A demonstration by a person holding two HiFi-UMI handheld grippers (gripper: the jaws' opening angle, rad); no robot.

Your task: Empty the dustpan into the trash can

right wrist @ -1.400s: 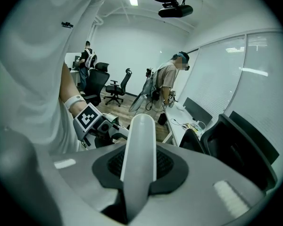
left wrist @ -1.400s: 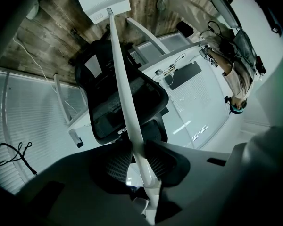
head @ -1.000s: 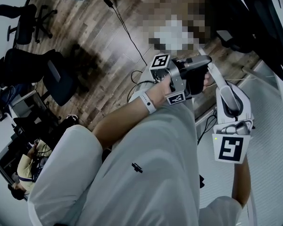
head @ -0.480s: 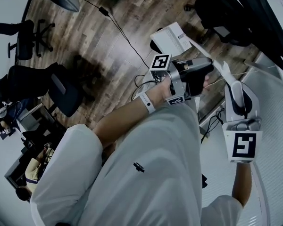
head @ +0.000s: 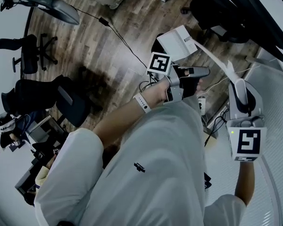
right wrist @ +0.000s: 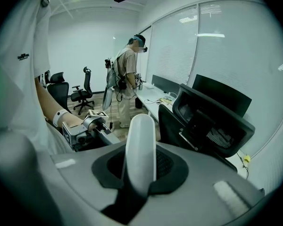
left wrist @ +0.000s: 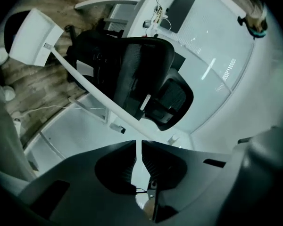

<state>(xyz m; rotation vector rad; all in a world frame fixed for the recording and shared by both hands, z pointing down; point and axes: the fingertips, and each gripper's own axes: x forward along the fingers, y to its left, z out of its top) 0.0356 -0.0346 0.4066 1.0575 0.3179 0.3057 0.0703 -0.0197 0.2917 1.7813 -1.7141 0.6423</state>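
Observation:
The white dustpan [head: 178,41] hangs over a dark bin [head: 155,45] on the wood floor; the left gripper view shows the dustpan [left wrist: 35,36] in front of the bin [left wrist: 10,25]. Its long white handle [head: 212,56] rises to my right gripper [head: 239,94], which is shut on the handle's thick grip [right wrist: 141,145]. My left gripper [head: 205,72] points at the handle from the left. Its jaws are closing to a narrow slit [left wrist: 138,147]. The handle [left wrist: 94,88] runs down into that slit, and a white strip fills it.
A black office chair [left wrist: 146,79] stands at a white desk [left wrist: 217,55] right beside the handle. Cables [head: 118,32] and a power strip [head: 201,105] lie on the floor. More chairs [head: 52,93] stand at the left. A person [right wrist: 127,74] stands at a far desk.
The left gripper has rolled and its jaws have narrowed onto the handle. The right gripper has shifted right in the head view. The dustpan now shows over the bin.

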